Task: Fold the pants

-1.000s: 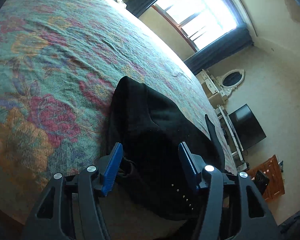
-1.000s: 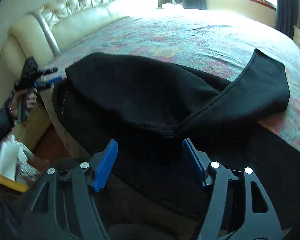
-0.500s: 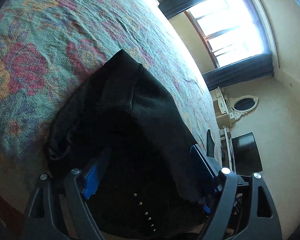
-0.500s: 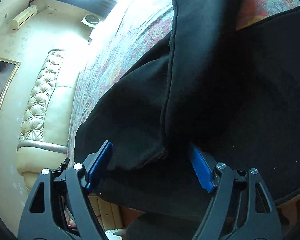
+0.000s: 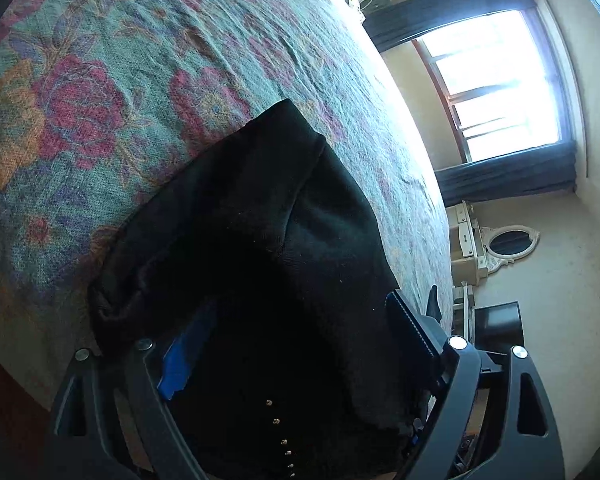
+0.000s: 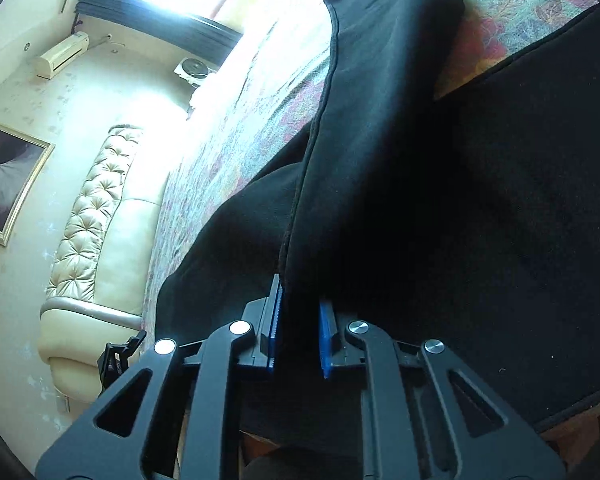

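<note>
On the bed, right gripper pinches pants; left gripper seemingly spread.

so the bed has this teal spread covered in big red and orange flowers, kinda wrinkly, and it runs off toward the bright window side. lying right on it are the black pants, bunched and doubled over near the bed's edge, with part of them hanging past it. a cream tufted headboard sits at one end.
</note>
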The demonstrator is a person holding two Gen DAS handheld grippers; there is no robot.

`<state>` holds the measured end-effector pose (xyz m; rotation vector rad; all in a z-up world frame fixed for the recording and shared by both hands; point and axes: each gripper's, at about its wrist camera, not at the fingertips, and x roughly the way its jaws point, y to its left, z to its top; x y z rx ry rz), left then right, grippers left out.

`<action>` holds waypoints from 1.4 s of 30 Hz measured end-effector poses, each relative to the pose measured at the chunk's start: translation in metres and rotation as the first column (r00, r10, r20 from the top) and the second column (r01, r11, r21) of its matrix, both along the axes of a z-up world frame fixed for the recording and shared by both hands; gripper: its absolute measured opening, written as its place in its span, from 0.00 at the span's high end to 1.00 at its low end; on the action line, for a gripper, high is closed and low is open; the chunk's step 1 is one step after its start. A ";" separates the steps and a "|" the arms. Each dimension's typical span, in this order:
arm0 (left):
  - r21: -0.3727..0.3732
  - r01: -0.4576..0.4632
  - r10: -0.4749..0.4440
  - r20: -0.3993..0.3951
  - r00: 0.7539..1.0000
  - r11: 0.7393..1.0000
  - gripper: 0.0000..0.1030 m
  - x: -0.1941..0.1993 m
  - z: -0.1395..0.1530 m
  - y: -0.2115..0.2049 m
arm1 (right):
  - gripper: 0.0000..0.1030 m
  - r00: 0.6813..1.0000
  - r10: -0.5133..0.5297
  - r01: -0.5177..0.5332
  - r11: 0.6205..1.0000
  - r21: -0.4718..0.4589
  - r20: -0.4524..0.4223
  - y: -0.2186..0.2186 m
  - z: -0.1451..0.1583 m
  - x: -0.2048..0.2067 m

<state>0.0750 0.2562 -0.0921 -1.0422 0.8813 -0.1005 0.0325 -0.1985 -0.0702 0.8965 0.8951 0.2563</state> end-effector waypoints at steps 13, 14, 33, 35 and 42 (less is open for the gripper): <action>-0.183 -0.126 0.120 -0.044 0.992 0.975 0.92 -0.020 -0.029 0.029 | 0.87 1.000 -0.003 0.001 0.996 0.093 0.014 -0.016 -0.011 -0.006; -0.183 -0.129 0.123 -0.041 0.992 0.975 0.92 -0.022 -0.030 0.031 | 0.87 1.000 0.000 -0.001 0.995 0.102 0.016 -0.017 -0.011 -0.007; -0.051 -0.072 0.073 0.005 0.997 0.996 0.93 -0.100 -0.019 0.044 | 0.63 0.996 0.089 -0.088 0.995 0.051 -0.023 -0.022 0.000 -0.041; -0.043 -0.069 0.070 0.001 0.998 0.997 0.93 -0.101 -0.021 0.042 | 0.48 0.996 0.086 -0.085 0.995 0.042 -0.032 -0.017 -0.001 -0.033; -0.056 -0.073 0.071 -0.026 0.997 0.996 0.93 -0.094 -0.020 0.027 | 0.45 0.995 0.045 -0.046 0.999 0.001 -0.089 0.001 -0.017 -0.001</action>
